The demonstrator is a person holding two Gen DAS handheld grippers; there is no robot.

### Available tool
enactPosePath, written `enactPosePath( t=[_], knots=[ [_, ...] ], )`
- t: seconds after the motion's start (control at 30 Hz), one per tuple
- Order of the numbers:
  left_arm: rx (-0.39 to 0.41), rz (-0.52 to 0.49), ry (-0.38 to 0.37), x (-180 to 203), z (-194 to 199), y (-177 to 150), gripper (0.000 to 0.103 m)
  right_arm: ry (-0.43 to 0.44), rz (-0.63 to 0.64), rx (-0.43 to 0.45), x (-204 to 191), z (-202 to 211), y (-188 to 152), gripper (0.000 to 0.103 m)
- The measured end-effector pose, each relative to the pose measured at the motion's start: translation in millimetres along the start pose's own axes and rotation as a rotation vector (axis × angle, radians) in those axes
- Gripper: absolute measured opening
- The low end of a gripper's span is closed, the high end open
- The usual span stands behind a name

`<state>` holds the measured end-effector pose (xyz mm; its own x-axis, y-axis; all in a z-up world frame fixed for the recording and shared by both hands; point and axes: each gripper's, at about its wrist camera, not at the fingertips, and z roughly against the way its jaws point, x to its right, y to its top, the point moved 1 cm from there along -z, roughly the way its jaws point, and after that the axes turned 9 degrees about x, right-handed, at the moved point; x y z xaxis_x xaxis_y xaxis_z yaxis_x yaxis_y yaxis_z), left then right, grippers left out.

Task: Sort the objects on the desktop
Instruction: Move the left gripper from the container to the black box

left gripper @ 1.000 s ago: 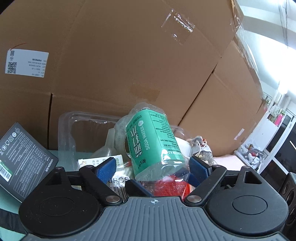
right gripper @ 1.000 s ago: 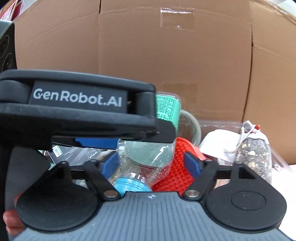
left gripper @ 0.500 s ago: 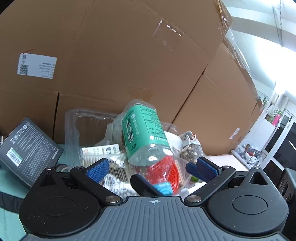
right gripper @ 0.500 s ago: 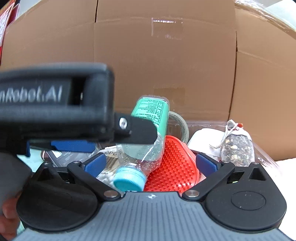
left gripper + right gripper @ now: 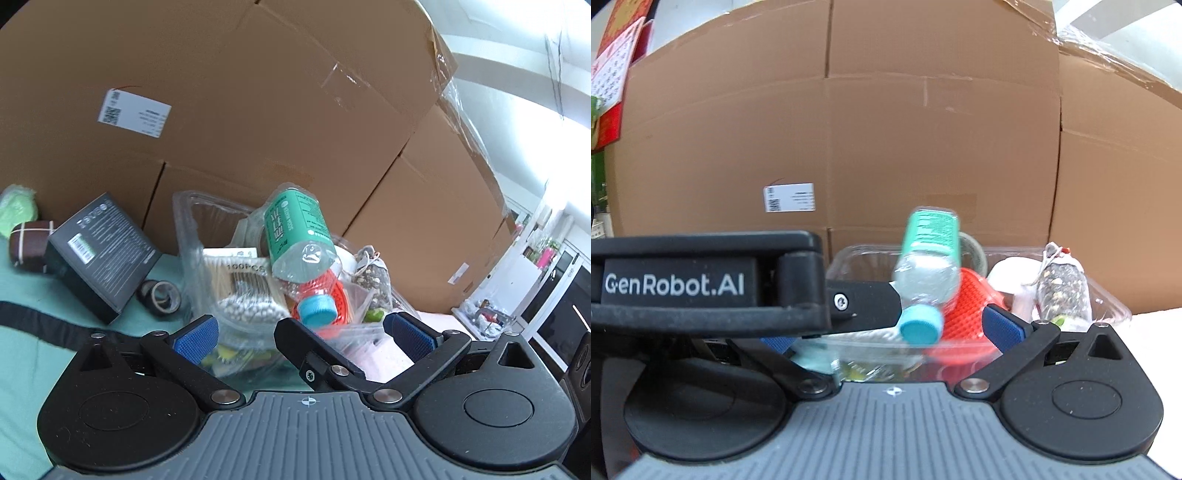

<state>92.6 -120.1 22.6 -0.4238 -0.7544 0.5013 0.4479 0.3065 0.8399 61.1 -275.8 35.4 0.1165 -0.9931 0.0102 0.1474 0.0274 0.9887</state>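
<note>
A clear soda water bottle (image 5: 299, 236) with a green label and a blue cap lies tilted, cap towards me, on the pile in a clear plastic container (image 5: 192, 221). It also shows in the right wrist view (image 5: 929, 266). Under it lie a red bristly pad (image 5: 971, 299), a pack of cotton swabs (image 5: 240, 284) and a mesh sachet (image 5: 1062, 288). My left gripper (image 5: 301, 334) is open and empty, in front of the container. My right gripper (image 5: 890, 336) is open and empty too; the left gripper's body (image 5: 701, 284) crosses in front of its left finger.
Large cardboard boxes (image 5: 258, 110) form a wall right behind the container. On the teal mat to the left lie a black box (image 5: 99, 254), a roll of dark tape (image 5: 159, 295) and a small brown ball (image 5: 29, 243).
Both grippers opened and let go of the bottle, then drew back from the container. The bottle now rests on the pile.
</note>
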Motion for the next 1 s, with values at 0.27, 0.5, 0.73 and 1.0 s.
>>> enactPosePath(
  t=[0.27,0.5,0.73,1.0],
  knots=[
    [0.021,0.005,0.035,-20,48,-12,0.103,0.081,-0.047,-0.035,-33,14,-17,0.103],
    [0.003,0.027,0.111,-60,71,-27,0.103,0.154,-0.089,-0.122,-57,10,-46,0.103],
    [-0.034,0.052,0.141,-92,77,-38,0.103,0.161,-0.079,-0.190,-70,-9,-66,0.103],
    [-0.015,0.058,0.168,-113,72,-23,0.102,0.189,-0.073,-0.188,-89,-33,-68,0.103]
  ],
)
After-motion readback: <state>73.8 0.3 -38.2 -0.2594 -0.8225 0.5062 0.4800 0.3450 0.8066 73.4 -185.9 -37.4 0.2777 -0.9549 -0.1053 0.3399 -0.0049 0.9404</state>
